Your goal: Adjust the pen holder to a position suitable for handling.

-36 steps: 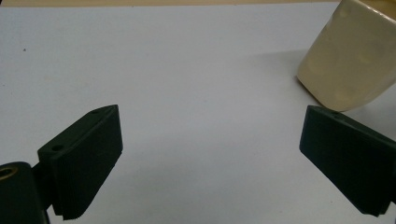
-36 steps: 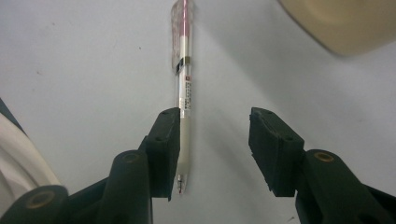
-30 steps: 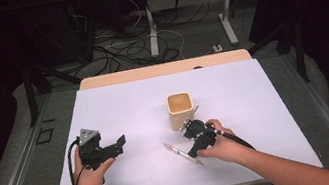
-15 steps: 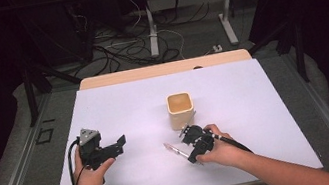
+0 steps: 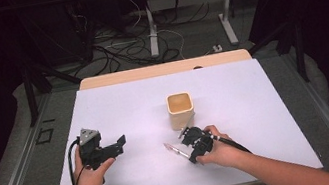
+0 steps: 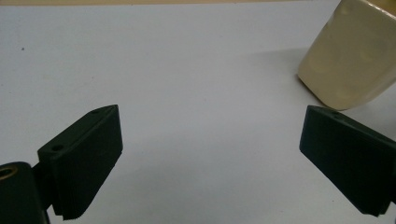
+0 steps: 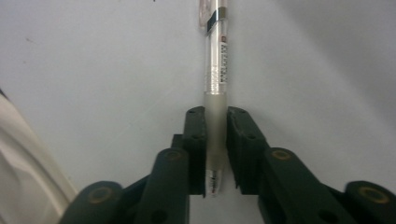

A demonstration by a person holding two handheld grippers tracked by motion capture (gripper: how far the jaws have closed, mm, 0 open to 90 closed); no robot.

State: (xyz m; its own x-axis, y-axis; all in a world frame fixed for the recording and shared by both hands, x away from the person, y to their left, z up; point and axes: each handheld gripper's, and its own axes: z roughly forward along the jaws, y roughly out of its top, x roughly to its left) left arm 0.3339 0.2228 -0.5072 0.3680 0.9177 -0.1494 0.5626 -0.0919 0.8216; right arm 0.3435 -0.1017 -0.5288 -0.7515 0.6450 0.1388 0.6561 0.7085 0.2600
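Pen (image 7: 215, 93) is clamped in right gripper (image 7: 215, 154) near table's front edge; left gripper (image 6: 210, 154) wide open, empty. Likely next: pen dropped into cup (image 5: 180, 110).

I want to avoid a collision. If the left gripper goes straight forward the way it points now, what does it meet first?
Probably nothing soon: the open left gripper faces bare white table. The cream square plastic cup stands off to the side, beyond one jaw, though depth is unclear.

A cream cup (image 5: 180, 109) stands on the white table (image 5: 266, 106); the clear pen (image 7: 215, 70) has a black band.
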